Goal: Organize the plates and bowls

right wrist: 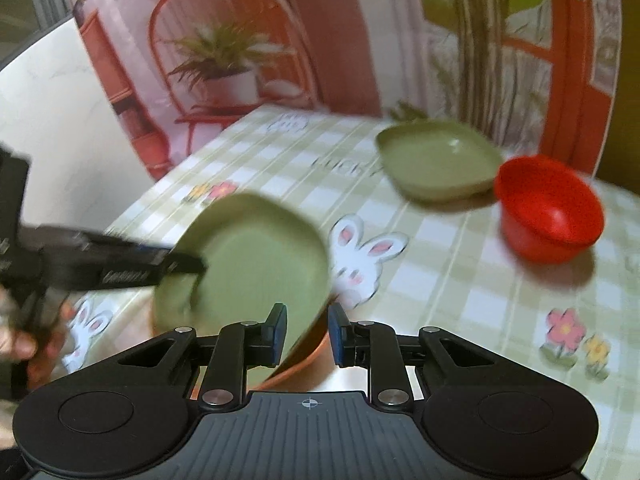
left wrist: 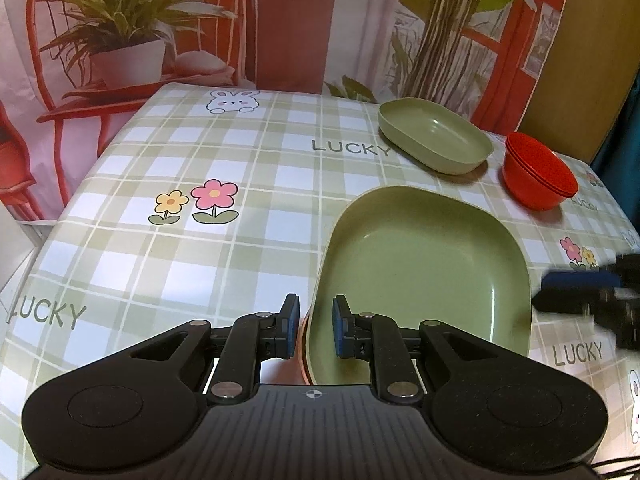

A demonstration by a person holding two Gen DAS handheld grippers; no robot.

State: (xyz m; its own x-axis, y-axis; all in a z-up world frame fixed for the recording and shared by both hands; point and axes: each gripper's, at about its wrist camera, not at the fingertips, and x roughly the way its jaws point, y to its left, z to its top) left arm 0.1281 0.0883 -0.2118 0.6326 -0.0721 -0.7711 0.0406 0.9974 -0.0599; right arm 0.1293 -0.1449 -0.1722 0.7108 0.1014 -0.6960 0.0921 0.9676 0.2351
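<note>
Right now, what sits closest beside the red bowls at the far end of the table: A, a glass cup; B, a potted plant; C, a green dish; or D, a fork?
C: a green dish rests on the tablecloth just left of the red bowls.
</note>
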